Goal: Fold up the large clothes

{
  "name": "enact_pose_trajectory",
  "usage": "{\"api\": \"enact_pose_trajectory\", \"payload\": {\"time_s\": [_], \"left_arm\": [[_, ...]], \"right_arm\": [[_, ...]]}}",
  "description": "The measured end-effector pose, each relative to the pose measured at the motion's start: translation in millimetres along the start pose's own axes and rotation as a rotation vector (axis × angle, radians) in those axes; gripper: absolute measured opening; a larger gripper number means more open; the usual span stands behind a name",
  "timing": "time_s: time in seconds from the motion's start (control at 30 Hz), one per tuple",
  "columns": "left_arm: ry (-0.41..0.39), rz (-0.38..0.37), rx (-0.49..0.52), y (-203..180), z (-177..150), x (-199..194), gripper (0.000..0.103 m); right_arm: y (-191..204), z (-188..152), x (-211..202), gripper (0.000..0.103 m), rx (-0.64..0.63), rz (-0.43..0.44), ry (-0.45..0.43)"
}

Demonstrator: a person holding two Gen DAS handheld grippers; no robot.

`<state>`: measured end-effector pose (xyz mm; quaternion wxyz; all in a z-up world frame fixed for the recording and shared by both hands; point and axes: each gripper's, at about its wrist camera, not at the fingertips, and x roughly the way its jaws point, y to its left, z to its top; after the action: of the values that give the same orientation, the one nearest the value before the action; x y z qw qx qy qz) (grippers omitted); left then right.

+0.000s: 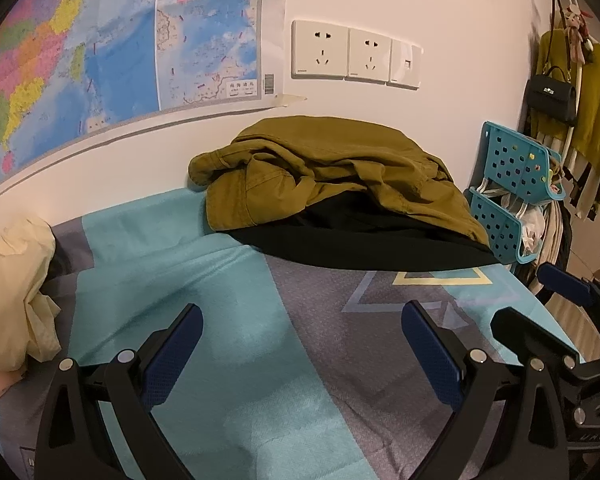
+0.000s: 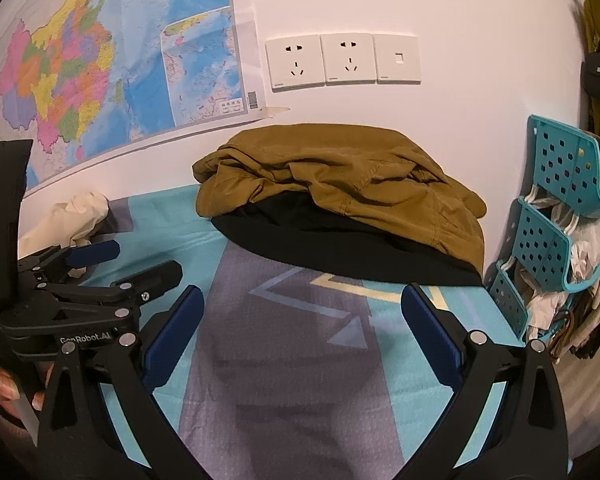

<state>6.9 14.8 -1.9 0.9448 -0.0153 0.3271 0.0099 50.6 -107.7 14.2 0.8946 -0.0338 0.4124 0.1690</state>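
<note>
An olive-brown jacket [image 1: 332, 168] lies crumpled on top of a black garment [image 1: 364, 244] at the far side of the bed, against the wall; both also show in the right wrist view, the jacket [image 2: 340, 184] over the black garment [image 2: 340, 248]. My left gripper [image 1: 302, 320] is open and empty, above the bedsheet and short of the pile. My right gripper [image 2: 302, 304] is open and empty, also short of the pile. The left gripper shows at the left of the right wrist view [image 2: 128, 260], the right gripper at the right edge of the left wrist view [image 1: 536, 296].
A teal and grey patterned bedsheet [image 1: 228, 280] covers the bed. A cream garment [image 1: 16, 292] lies bunched at the left. A teal perforated rack [image 2: 556, 208] with bags stands at the right. Hanging clothes and a black handbag [image 1: 552, 96] are beyond it. A map and sockets are on the wall.
</note>
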Motion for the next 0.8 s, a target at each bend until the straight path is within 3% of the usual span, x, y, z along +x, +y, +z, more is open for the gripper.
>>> {"api": "enact_pose_trajectory", "payload": {"time_s": [0.27, 0.47, 0.5, 0.6, 0.7, 0.8], "left_arm": [[0.054, 0.006, -0.042, 19.7, 11.9, 27.7, 0.096], [0.100, 0.057, -0.105, 48.3, 20.8, 60.6, 0.096], [0.102, 0.063, -0.115, 52.5, 21.8, 64.7, 0.096], [0.113, 0.080, -0.144, 64.9, 23.7, 75.2, 0.096], [0.116, 0.094, -0.151, 72.6, 25.3, 82.9, 0.096], [0.126, 0.097, -0.155, 77.8, 25.9, 90.9, 0.096]], "right_arm": [[6.8, 31.0, 24.2, 0.097, -0.145, 0.018, -0.015], [18.3, 74.1, 86.7, 0.096, -0.308, 0.000, 0.026], [22.2, 80.4, 100.0, 0.094, -0.329, 0.005, 0.042], [37.0, 96.1, 137.8, 0.075, -0.412, -0.002, 0.058], [46.2, 107.9, 177.8, 0.069, -0.423, 0.042, 0.126], [56.2, 112.8, 203.9, 0.060, -0.473, 0.009, 0.124]]}}
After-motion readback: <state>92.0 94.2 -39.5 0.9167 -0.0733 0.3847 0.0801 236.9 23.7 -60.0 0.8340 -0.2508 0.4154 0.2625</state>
